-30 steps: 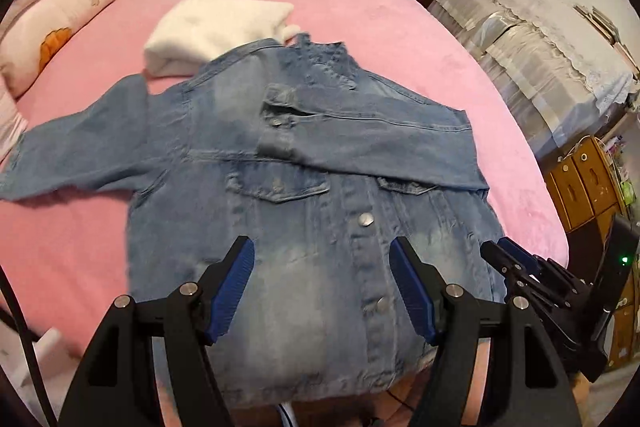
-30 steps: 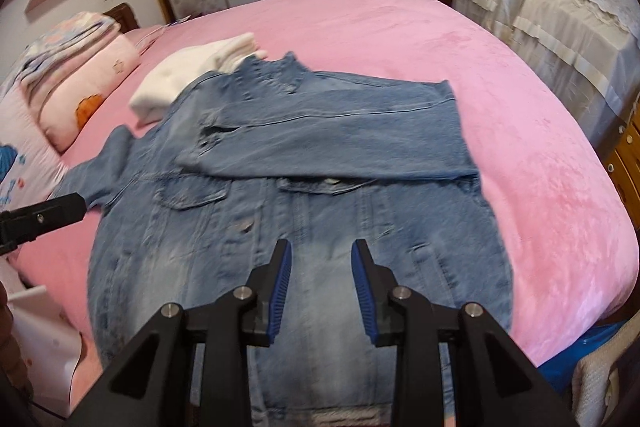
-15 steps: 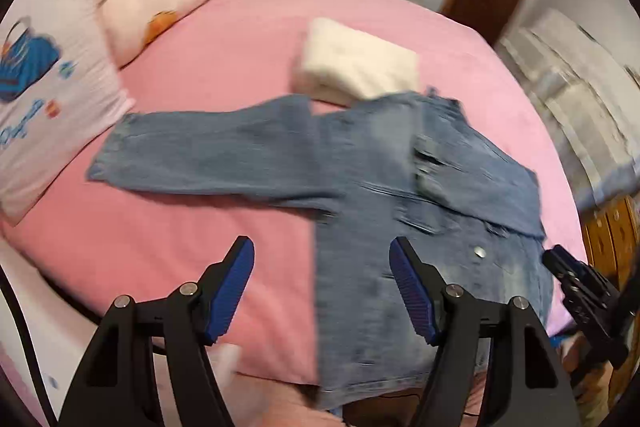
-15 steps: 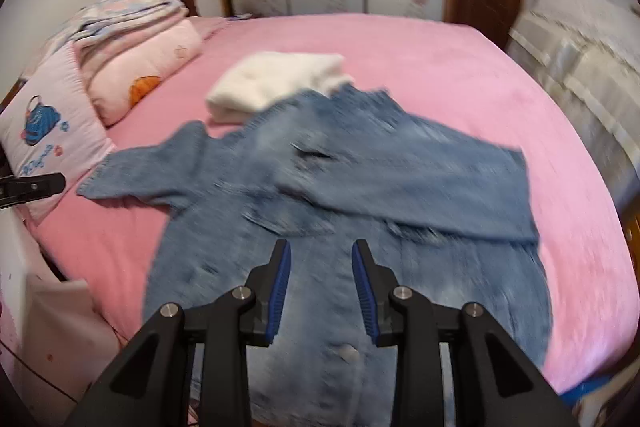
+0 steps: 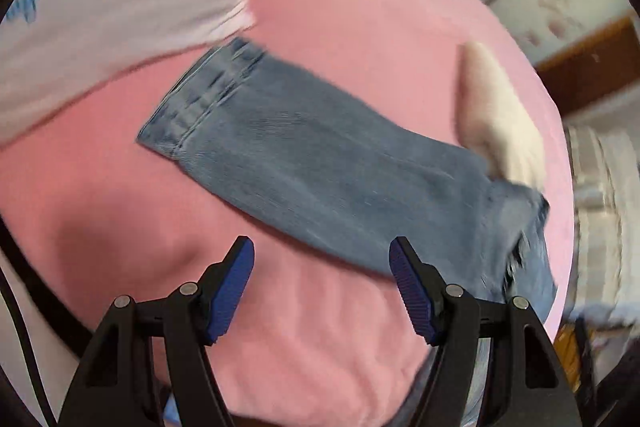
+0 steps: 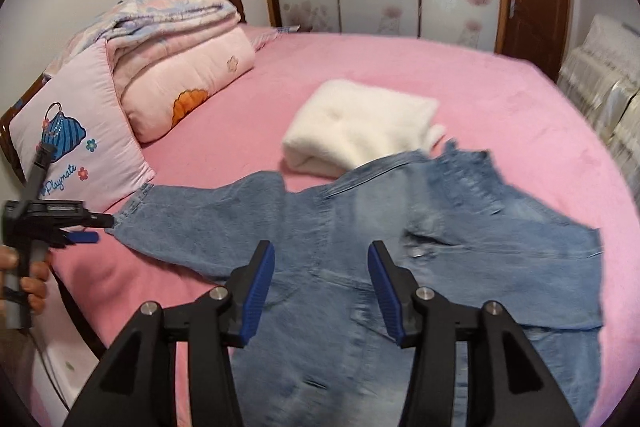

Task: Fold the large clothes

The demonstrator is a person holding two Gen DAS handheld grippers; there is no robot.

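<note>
Now the jacket (image 6: 400,267) lay across the bed's (image 6: 400,67) near edge, one sleeve (image 5: 304,155) unfolded. The left gripper (image 5: 322,287) hung open beside the cuff; the right gripper's (image 6: 321,287) empty jaws had just been opening. Next likely: pinch the cuff, fold inward.

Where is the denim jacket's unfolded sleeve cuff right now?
In the right wrist view, the blue denim jacket's cuff lies at left on the pink bedsheet, below the bag-print pillow, by the left tool.

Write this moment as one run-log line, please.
left gripper: open, near sleeve cuff | right gripper: jaws just opening, empty, over denim jacket
</note>
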